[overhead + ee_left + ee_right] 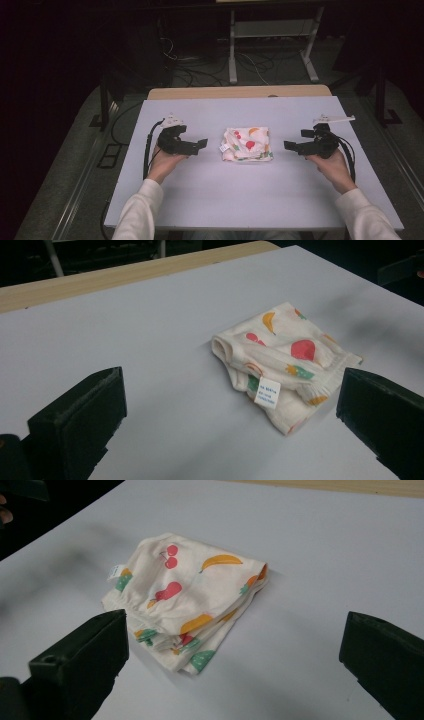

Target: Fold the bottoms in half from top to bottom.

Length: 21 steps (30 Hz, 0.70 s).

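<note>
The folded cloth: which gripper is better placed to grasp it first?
Left, slightly. The left gripper sits closer to the folded cloth than the right gripper; both are open, facing it.

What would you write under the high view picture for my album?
Two open grippers, left gripper and right gripper, flank a folded fruit-print cloth.
</note>
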{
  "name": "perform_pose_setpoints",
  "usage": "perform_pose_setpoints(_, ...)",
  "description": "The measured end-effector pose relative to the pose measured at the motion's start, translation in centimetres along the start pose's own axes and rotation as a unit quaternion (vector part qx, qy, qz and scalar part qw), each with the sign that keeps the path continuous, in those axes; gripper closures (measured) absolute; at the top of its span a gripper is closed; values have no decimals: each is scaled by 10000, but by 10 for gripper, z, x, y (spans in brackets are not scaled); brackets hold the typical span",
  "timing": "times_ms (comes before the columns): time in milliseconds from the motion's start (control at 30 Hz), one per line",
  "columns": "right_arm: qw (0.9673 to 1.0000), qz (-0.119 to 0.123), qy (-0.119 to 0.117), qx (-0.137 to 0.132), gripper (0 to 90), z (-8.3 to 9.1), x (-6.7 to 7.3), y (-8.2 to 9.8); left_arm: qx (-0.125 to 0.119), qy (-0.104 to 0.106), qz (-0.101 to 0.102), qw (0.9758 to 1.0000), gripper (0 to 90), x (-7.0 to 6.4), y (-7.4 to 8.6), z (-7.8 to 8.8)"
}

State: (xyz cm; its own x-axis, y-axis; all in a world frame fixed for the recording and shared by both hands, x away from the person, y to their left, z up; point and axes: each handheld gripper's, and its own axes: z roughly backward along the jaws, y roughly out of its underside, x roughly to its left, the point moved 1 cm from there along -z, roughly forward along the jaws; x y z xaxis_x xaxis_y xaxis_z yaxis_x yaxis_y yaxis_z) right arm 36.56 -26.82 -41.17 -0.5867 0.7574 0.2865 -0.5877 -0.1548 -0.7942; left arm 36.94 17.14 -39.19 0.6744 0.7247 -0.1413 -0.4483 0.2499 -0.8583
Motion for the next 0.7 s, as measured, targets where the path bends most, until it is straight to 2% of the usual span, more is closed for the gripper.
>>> perform_pose_setpoints(167, 10000, 41, -15, -65, 0, 6, 5, 8, -139, 44, 82, 9999, 0, -1, 9, 12)
perform_pose_setpoints(267, 10000, 28, -13, -51, 0, 8, 7, 12, -209, -31, 135, 9997, 0, 0, 16, 18)
perform_pose_setpoints(467, 10000, 39, -5, -28, 0, 12, 12, 22, -167, -129, 115, 9997, 0, 4, 31, 27)
perform_pose_setpoints(700, 9999, 66, -73, -53, 0, 16, 20, 32, -198, -90, 138, 9997, 0, 1, 47, 39)
